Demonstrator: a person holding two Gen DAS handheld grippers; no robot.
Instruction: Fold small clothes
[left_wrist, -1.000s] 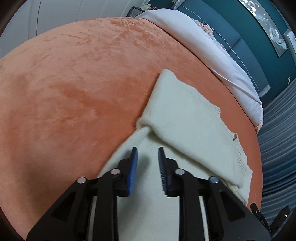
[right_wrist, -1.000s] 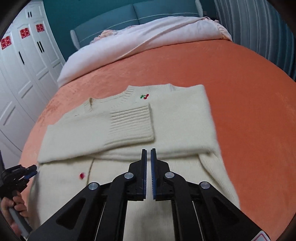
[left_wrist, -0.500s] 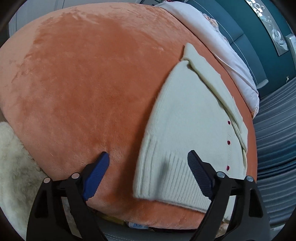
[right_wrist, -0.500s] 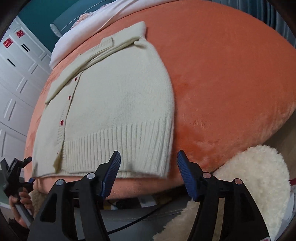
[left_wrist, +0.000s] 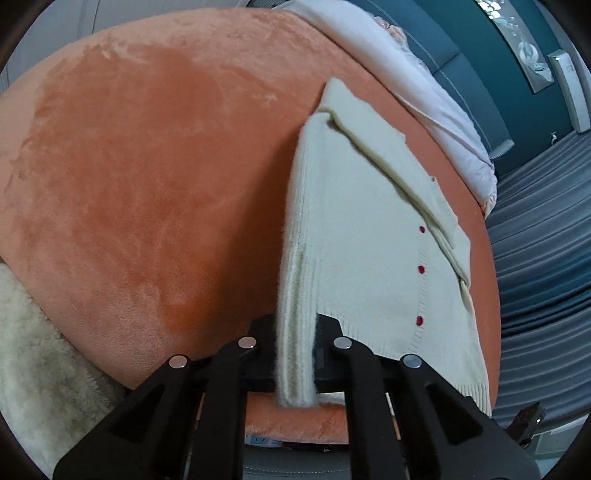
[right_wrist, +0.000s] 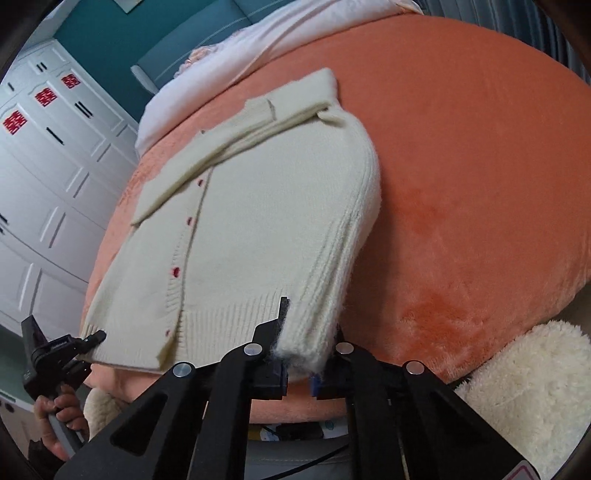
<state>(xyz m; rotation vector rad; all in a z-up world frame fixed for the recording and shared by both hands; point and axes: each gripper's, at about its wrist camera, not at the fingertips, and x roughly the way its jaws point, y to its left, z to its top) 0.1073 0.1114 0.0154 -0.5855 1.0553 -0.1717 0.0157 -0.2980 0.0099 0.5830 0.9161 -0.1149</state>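
Broadly, an orange plush bedspread (left_wrist: 140, 192) fills both views, with a pale pink duvet (left_wrist: 417, 88) at one o'clock in the left wrist view. On the spread lies the cream cardigan (right_wrist: 258, 221), red buttons (right_wrist: 175, 272) down its front, sleeves folded across the chest toward twelve o'clock. The left gripper (left_wrist: 295, 354) pinches the hem corner at six o'clock, jaws closed on the ribbed knit. The right gripper (right_wrist: 298, 363) likewise clamps the opposite hem corner at six o'clock in its own view
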